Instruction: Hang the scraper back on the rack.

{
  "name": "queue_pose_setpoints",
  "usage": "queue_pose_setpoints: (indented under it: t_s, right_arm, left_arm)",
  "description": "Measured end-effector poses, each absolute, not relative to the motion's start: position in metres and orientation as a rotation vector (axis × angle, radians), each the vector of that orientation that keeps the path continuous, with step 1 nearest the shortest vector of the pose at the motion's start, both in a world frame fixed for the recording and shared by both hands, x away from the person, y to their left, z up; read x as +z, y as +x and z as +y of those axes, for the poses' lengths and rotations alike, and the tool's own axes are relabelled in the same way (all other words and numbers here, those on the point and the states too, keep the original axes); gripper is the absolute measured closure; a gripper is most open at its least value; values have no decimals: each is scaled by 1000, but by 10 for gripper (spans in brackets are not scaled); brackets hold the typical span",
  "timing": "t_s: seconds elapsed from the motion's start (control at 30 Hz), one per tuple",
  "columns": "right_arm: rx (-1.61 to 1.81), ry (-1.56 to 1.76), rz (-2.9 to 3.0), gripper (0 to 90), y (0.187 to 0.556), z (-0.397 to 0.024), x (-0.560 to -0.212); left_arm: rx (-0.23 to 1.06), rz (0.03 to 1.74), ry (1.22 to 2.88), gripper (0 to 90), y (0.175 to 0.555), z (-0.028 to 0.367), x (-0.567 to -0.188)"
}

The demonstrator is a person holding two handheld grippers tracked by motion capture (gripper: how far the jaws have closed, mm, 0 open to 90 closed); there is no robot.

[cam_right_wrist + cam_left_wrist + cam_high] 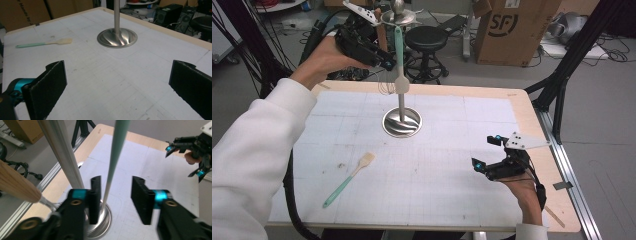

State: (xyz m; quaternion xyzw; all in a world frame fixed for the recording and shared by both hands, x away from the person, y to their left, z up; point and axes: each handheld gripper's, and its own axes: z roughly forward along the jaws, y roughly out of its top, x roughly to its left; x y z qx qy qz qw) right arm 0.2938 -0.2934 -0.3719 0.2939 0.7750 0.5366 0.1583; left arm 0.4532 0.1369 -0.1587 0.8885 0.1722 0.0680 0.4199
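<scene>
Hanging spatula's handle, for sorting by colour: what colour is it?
Mint green handle, clearest in the high view.

Place: a lab or workshop where I work.
Landmark: my wooden table (pixel 532 107) with its gridded white mat.
Behind it: an SF cardboard box (pixel 512 27), a black stool (pixel 426 40), cables on the grey floor.
Beside it: black tripod legs (pixel 562 75).

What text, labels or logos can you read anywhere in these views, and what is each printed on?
"SF": white logo on the brown cardboard box behind the table, high view.
"Hands by": partial dark print on the brown cardboard box at the table's far edge, right gripper view; the rest is cut off.
Small label at the first box's top edge: too blurred to read.
</scene>
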Motion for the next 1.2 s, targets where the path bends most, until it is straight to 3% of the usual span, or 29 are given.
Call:
queue_pose_setpoints:
  t_s: [0.1, 0.4, 0.6, 1.2]
  right_arm:
    - [1484, 867, 2204, 0, 294, -293, -374]
    - [1505, 894, 2196, 0, 295, -293, -374]
    - [1505, 910, 2187, 0, 295, -295, -375]
    - [1522, 916, 2158, 0, 293, -302, -373]
  left_arm:
    - [193, 390, 2255, 404, 444, 140, -162]
    - [232, 374, 2215, 207, 417, 171, -169]
    - [262, 382, 2217, 26, 405, 185, -171]
    - [274, 362, 2196, 17, 385, 208, -163]
